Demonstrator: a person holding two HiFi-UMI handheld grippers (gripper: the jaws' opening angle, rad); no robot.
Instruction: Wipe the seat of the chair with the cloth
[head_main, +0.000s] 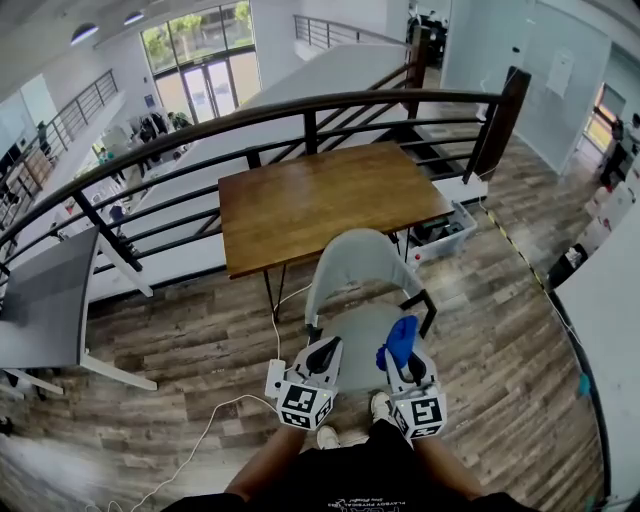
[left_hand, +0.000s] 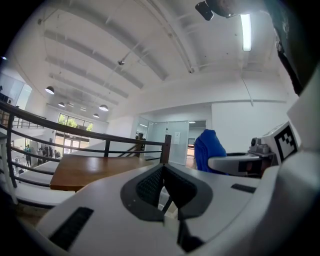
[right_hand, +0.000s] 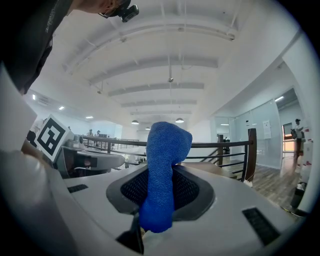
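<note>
Wiping apparently unstarted: right tool clenched on blue knitted cloth, left tool closed, empty, both over front of seat of grey plastic chair; whole seat left to wipe.

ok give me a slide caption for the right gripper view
Right gripper with jaws shut on a blue cloth, wooden table and dark railing behind.

grey chair sits in front of a wooden table by the black railing. both grippers are over the seat: left gripper, and right gripper with a blue cloth bunched at its tip (pointing toward the backrest). white power strip on the floor just left.
</note>
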